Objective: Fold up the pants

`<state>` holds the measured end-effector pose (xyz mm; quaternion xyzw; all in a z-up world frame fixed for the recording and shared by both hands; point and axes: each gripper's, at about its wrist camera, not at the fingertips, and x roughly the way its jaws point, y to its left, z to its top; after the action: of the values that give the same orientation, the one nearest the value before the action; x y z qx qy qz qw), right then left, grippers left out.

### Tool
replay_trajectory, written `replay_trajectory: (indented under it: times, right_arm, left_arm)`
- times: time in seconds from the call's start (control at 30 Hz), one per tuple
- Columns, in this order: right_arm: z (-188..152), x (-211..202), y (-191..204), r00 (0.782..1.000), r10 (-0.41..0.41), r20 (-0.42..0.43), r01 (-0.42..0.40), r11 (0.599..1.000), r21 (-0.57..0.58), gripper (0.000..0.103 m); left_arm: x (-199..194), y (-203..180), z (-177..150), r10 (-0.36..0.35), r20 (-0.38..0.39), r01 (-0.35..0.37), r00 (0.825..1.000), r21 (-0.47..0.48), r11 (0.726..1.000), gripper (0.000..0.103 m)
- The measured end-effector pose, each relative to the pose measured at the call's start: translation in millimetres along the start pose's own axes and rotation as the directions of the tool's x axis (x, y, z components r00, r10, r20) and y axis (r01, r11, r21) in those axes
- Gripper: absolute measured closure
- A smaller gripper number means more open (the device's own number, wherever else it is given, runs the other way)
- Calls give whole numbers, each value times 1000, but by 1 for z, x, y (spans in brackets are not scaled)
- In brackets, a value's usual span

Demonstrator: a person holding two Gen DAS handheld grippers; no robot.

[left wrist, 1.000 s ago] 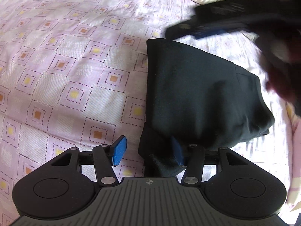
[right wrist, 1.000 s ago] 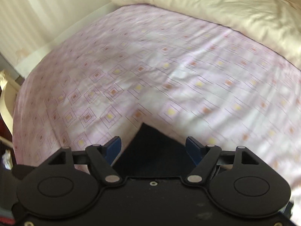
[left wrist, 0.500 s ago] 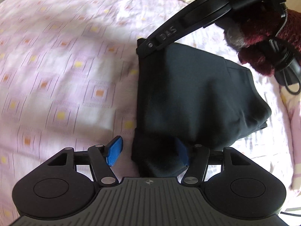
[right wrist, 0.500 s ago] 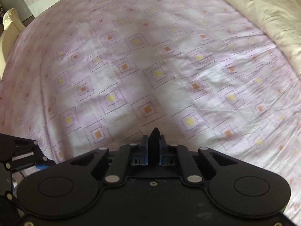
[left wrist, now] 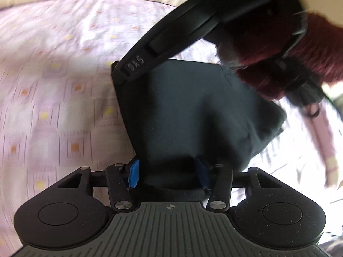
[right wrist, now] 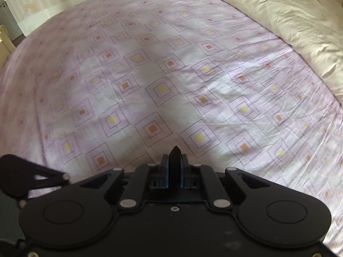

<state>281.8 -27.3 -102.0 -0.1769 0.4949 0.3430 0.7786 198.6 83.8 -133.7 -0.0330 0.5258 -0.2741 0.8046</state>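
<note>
Bed mostly free
Sheet (right wrist: 150, 75) open ahead & left; duvet (right wrist: 289, 21) bounds far/right edge; folded pants (left wrist: 193, 107) + sleeve (left wrist: 289, 60) block right side.

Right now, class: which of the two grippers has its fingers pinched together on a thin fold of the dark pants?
The right gripper: its fingers pinch a thin fold of the pants. The left gripper stands wider, closing around a thick bunch.

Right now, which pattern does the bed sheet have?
Pale pink sheet with dotted diamonds around yellow or orange squares; clearest in right wrist view.
</note>
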Motion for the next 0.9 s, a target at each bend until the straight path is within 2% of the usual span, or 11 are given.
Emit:
replay_trajectory:
  times: [0.2, 0.27, 0.3, 0.37, 0.5, 0.53, 0.6, 0.67, 0.7, 0.73, 0.9]
  right_arm:
    - [6, 10, -7, 999, -46, 1, 46, 996, 81, 101]
    - [10, 11, -12, 991, -137, 16, 135, 988, 76, 103]
    - [14, 12, -23, 990, -139, 6, 138, 984, 115, 103]
    - [17, 9, -45, 996, -93, 4, 90, 976, 200, 103]
    - [12, -13, -63, 998, -34, 49, 20, 966, 258, 102]
    - [7, -22, -63, 997, -12, 74, -8, 966, 259, 98]
    - [-5, -34, -55, 987, 120, 105, -142, 959, 245, 89]
    - [-12, -37, -43, 978, 188, 92, -203, 961, 190, 53]
    - [-15, -36, -37, 977, 191, 96, -204, 967, 154, 27]
    - [-16, -34, -31, 975, 198, 99, -209, 970, 123, 22]
    - [-4, -9, -23, 962, 269, 42, -272, 957, 101, 23]
  left_arm:
    - [-8, -7, -32, 32, -30, -35, 999, -111, 993, 54]
    - [-7, -9, -40, 22, -74, -32, 997, -132, 991, 55]
    - [-8, -13, -46, 31, -71, -40, 997, -128, 991, 55]
    - [-13, -18, -55, 49, -51, -56, 997, -130, 990, 55]
    - [-10, -12, -57, 58, -42, -65, 997, -196, 978, 55]
    - [-8, -12, -56, 55, -41, -62, 998, -206, 977, 55]
    - [-8, -13, -57, 56, -38, -63, 998, -199, 978, 54]
    - [-8, -10, -55, 56, -42, -63, 998, -199, 978, 55]
    - [-9, -10, -54, 55, -43, -63, 998, -201, 978, 55]
    - [-8, -11, -52, 57, -44, -64, 997, -202, 977, 55]
    - [-5, -15, -51, 71, -44, -79, 996, -202, 976, 55]
